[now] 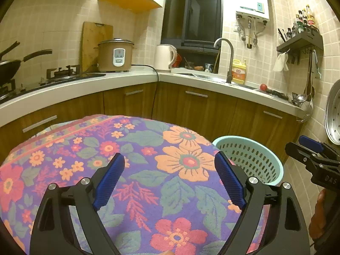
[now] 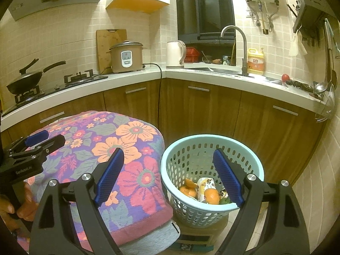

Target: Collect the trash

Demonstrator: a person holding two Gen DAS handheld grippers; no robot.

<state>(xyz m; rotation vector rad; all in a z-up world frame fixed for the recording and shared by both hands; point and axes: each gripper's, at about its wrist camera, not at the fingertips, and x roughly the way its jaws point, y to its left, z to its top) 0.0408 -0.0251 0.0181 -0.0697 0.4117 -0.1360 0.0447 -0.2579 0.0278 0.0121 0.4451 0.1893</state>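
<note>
Black-framed, with ribbed blue pads, the left gripper [image 1: 170, 178] hangs with its fingers wide apart and nothing between them, over the flowered purple, orange and pink towelling cloth [image 1: 131, 170] that covers the table. Just off that table's right edge stands the pale turquoise plastic basket with perforated walls [image 2: 212, 146], resting on a yellowish box. The right gripper [image 2: 169, 174], of the same make, spreads its fingers over the basket's near rim, gripping nothing. Trash lies at the basket's bottom: orange peel pieces [image 2: 209, 195] and a crushed white printed carton [image 2: 205, 184]. "GenRobot.AI" is printed on the left gripper's body in the right wrist view. Behind, a white worktop [image 2: 127, 78] carries a brown rice cooker [image 2: 126, 57].
</note>
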